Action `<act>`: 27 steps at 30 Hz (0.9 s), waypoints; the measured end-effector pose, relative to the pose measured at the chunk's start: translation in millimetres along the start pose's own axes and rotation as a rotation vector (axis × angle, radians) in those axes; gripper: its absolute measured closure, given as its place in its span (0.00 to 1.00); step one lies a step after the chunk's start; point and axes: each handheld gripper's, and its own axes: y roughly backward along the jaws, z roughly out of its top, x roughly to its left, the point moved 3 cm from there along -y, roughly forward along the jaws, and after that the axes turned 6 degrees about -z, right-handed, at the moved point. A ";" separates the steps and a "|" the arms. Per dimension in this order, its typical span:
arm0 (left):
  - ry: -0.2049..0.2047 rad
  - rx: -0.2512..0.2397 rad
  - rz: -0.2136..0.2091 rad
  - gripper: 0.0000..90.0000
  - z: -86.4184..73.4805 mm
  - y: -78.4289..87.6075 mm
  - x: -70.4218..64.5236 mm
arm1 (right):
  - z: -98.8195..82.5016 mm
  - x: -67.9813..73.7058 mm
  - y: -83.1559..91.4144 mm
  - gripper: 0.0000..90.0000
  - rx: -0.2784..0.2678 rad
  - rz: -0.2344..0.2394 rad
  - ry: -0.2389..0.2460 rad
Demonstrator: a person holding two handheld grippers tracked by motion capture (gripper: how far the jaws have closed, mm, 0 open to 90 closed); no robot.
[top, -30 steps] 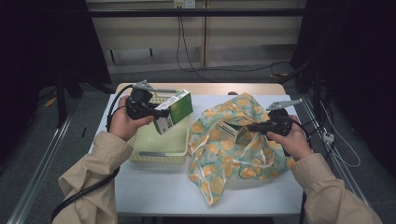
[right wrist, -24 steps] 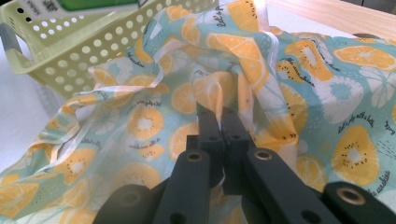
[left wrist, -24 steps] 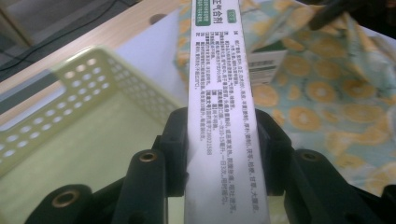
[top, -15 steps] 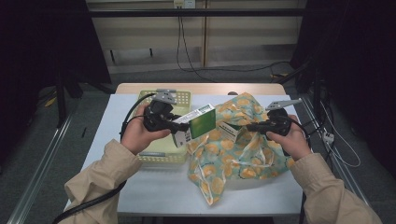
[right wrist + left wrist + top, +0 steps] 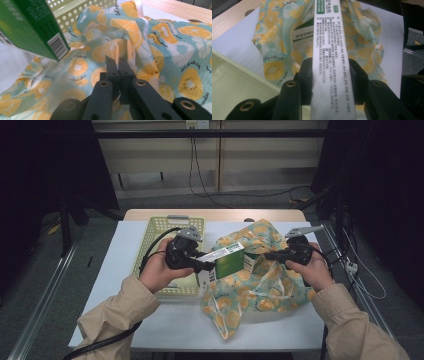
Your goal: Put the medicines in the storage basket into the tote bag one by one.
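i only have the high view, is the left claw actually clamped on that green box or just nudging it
Observer: Clamped. In the left gripper view the left claw presses both sides of the green box.
Operator: and the right claw, has it got the bag
Observer: Yes, the right claw is shut on a fold of the fruit-print bag.
Operator: anything in the bag already
Observer: The left gripper view shows a second box sitting in the bag's opening.
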 end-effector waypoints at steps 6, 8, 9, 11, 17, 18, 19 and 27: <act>-0.019 0.014 -0.036 0.70 0.5 -12.3 -9.3 | -0.3 0.1 0.5 1.00 0.003 0.006 0.001; -0.021 0.014 -0.046 0.70 0.3 -17.1 -11.2 | -0.2 0.1 0.8 1.00 -0.001 0.006 0.001; -0.026 0.018 -0.046 0.70 0.1 -19.9 -12.0 | 0.0 0.1 1.1 1.00 -0.002 0.005 0.000; -0.035 0.026 -0.054 0.70 -0.1 -25.0 -14.3 | 0.5 0.3 1.8 1.00 -0.005 0.003 0.001; -0.046 0.051 -0.075 0.70 -2.5 -40.7 -19.5 | 1.6 0.3 4.9 1.00 -0.012 0.001 0.004; -0.043 0.056 -0.073 0.70 -3.5 -43.5 -19.6 | 1.8 0.1 5.4 1.00 -0.013 0.001 0.004; -0.039 0.059 -0.075 0.70 -4.5 -46.1 -20.0 | 1.9 0.2 5.8 1.00 -0.012 -0.001 0.004; -0.043 0.093 -0.067 0.70 -10.3 -68.9 -22.7 | 2.2 0.7 5.7 1.00 -0.011 0.000 0.008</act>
